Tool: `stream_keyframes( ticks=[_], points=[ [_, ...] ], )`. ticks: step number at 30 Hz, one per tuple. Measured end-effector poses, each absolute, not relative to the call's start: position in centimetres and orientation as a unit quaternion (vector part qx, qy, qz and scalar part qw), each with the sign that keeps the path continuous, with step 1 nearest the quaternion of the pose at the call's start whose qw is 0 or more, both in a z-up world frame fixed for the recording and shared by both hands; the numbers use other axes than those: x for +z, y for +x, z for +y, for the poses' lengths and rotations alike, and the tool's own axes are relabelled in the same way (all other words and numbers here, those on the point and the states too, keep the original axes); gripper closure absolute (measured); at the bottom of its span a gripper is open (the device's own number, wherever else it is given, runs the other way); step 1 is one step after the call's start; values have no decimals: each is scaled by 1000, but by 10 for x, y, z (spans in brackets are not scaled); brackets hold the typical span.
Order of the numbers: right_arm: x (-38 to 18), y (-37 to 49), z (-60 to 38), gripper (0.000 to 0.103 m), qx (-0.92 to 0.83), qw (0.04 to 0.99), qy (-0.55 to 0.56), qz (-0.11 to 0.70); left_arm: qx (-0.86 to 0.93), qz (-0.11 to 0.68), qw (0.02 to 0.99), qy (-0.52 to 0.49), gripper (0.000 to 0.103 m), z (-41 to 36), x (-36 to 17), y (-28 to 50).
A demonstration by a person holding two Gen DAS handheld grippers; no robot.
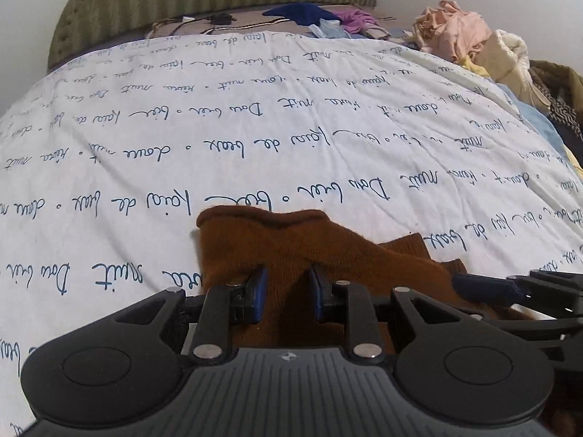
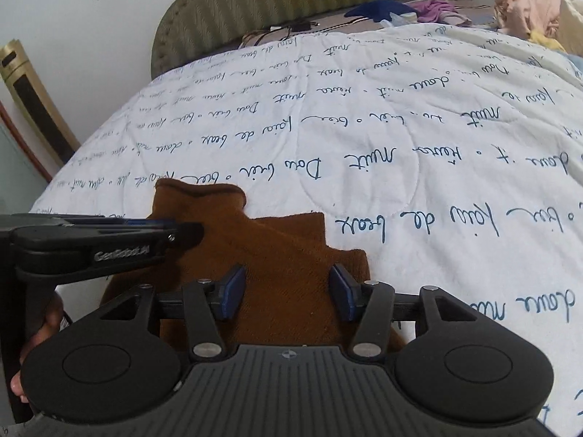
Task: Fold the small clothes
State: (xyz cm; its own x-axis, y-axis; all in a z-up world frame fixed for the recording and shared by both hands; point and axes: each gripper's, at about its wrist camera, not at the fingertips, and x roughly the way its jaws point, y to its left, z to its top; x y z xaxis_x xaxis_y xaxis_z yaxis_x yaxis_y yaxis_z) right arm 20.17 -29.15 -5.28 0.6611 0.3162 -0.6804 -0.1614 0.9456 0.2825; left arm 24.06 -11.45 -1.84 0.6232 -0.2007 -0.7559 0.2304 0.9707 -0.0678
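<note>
Below both grippers lies the brown garment (image 1: 291, 247): left gripper (image 1: 288, 291) pinches its fabric, right gripper (image 2: 288, 293) gapes, unclenched.

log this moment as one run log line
item: brown knit sock on white script-print quilt | left gripper: gripping sock | right gripper: open over sock
</note>
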Motion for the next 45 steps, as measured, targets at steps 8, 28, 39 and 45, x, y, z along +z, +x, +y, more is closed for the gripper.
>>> stream_keyframes(
  ticks=[8,28,39,45],
  points=[
    [-20,144,-293,49,108,934,93,329,-109,396,912,10,79,-101,-4,202],
    [-52,38,-292,28,74,941,83,320,-79,366,927,19,58,-85,-16,100],
    [-77,8,-285,25,80,927,68,359,-79,359,930,20,53,-75,-22,60],
    [-71,10,-287,25,81,927,75,358,-83,362,928,2,53,-67,-22,56]
  ],
)
